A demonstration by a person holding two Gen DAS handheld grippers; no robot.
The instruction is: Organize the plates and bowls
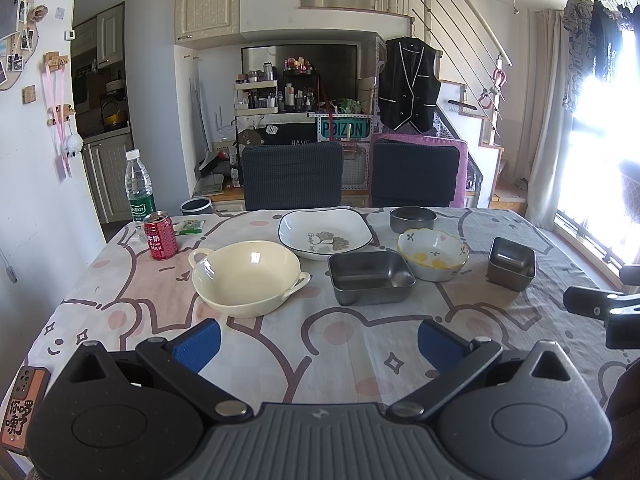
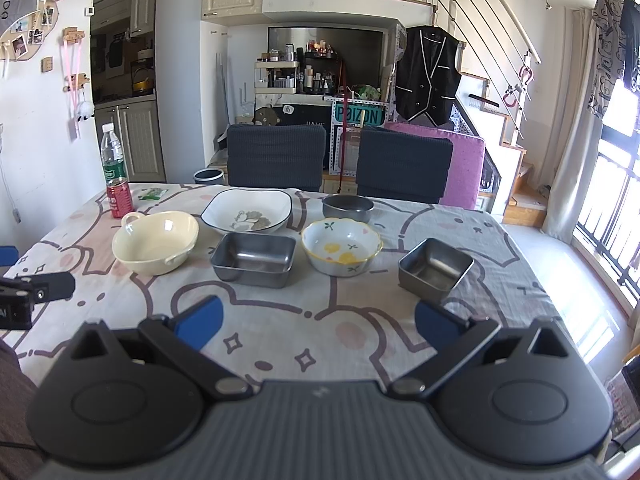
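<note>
Bare tablecloth [image 2: 320, 332] up front (bowls crowd the far half).

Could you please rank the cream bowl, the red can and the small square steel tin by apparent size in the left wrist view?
1. cream bowl, clearly largest.
2. small square steel tin.
3. red can, though it looks close to the tin, so this is uncertain.

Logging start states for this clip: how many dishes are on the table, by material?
Ceramic: 3, the cream bowl, white plate and flowered bowl.
Steel: 3, the tray, square tin and round bowl.
Total: 6, none stacked. Both grippers are open and empty.
</note>
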